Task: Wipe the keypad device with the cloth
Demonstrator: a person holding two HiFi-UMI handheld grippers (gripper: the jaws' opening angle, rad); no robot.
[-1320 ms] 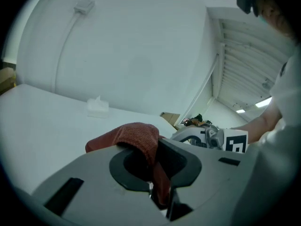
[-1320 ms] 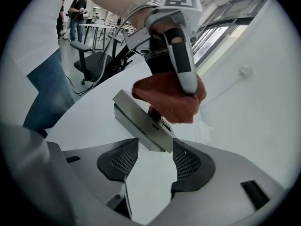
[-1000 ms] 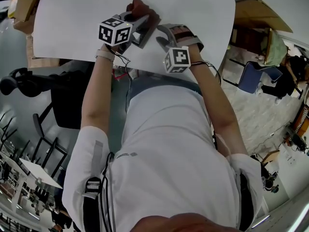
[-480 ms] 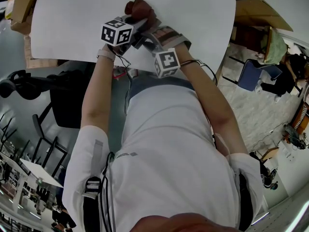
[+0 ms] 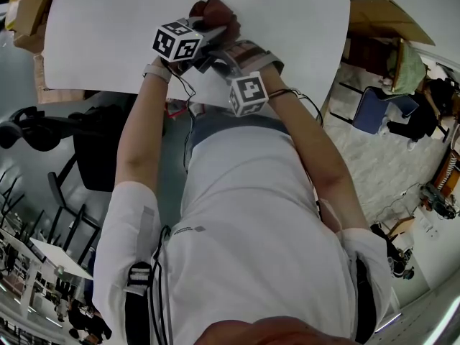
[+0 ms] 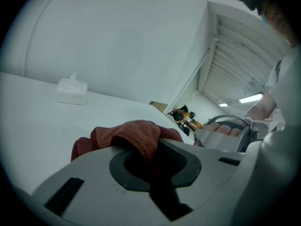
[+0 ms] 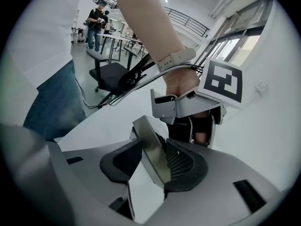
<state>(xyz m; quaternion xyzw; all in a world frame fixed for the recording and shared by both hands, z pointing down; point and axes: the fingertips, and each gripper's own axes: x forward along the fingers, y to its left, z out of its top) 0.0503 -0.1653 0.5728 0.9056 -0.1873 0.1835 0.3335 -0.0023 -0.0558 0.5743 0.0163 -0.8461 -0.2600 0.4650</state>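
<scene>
My left gripper (image 5: 207, 29) is over the white table (image 5: 108, 27), shut on a rust-red cloth (image 5: 213, 11). The cloth bunches over the front of its jaws (image 6: 136, 135). My right gripper (image 5: 219, 54) sits just to its right, pointing at it. In the right gripper view a flat silver-grey keypad device (image 7: 153, 149) stands tilted on edge between the right gripper's jaws (image 7: 150, 161). Those jaws are closing. The slab lies against the right pad and meets the left pad near its top. The left gripper's body and marker cube (image 7: 221, 81) are just beyond the device.
A white tissue pack (image 6: 72, 91) lies further out on the table. Cardboard boxes (image 5: 29, 6) are at the table's left end. A black office chair (image 5: 43, 124) stands on the left, a blue chair (image 5: 377, 113) on the right. The table edge is at my waist.
My right gripper has swung left, close beside the left gripper. The left gripper and cloth have shifted slightly further onto the table.
</scene>
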